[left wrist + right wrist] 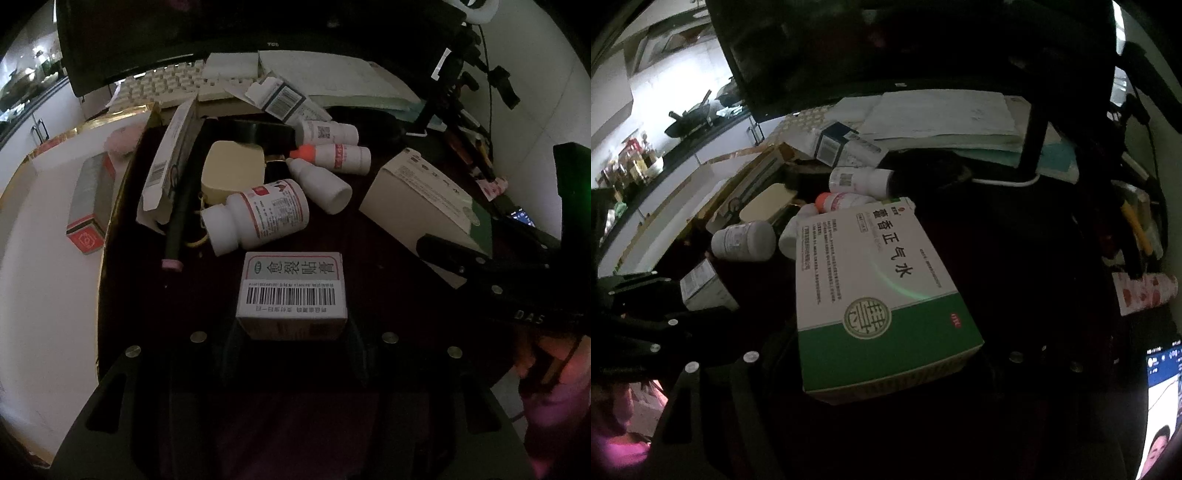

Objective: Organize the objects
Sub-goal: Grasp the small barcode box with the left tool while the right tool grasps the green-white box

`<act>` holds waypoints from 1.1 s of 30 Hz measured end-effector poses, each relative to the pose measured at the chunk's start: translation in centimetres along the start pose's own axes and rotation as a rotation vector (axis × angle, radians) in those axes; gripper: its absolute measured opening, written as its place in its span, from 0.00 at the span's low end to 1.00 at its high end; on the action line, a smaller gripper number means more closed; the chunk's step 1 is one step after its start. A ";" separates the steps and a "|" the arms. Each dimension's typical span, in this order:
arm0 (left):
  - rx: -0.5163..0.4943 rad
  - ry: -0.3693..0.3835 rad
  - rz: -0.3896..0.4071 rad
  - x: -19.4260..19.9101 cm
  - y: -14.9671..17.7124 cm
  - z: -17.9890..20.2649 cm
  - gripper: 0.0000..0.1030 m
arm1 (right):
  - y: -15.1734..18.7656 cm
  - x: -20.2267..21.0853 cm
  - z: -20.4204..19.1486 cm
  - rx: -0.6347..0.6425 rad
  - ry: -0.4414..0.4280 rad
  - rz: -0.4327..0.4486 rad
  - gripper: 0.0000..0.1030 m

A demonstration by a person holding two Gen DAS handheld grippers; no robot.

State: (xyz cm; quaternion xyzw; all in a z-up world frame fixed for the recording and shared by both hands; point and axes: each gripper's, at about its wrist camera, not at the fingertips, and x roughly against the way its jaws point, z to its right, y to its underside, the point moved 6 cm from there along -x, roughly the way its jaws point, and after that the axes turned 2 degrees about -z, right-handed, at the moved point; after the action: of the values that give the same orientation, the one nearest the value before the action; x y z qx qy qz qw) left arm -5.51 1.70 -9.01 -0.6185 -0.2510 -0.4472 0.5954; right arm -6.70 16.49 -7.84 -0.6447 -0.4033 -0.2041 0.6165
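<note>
Each hand-held gripper carries a carton over the dark table (388, 236). The left hand-held gripper (291, 332) is clamped on a small barcode box (291, 288), which sits at 6 o'clock in its view, just short of the pill bottle (258, 218) and the dropper bottles (321, 184) lying toward 12 o'clock. The right hand-held gripper (886, 373) has a large green-and-white box (879, 295) between its jaws; its near end looks held, though the pads are lost in the dark, so the grip is a judgement. Both cartons should be light, stiff along the edges but easily dented on the broad faces, and their printed card is likely a little slick. The large one juts far out toward 12 o'clock, so it may droop or twist; a hold across its narrow sides nearer the middle would be steadier. The bottles would roll if nudged.
</note>
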 end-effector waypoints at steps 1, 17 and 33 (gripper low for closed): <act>-0.002 -0.001 0.002 0.0 0.0 0.0 0.47 | 0.0 0.0 -0.1 0.001 0.001 0.001 0.76; -0.004 0.030 0.052 2.0 0.0 0.8 0.46 | -0.3 1.8 -1.0 0.025 0.027 0.040 0.76; -0.035 0.046 0.167 7.1 -1.1 1.1 0.45 | -1.1 5.0 -2.1 0.031 0.032 0.113 0.76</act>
State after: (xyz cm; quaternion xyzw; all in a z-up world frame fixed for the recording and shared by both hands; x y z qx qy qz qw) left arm -2.81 1.40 -2.29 -0.6372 -0.1772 -0.4144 0.6252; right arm -4.14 15.67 -3.03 -0.6535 -0.3596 -0.1731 0.6432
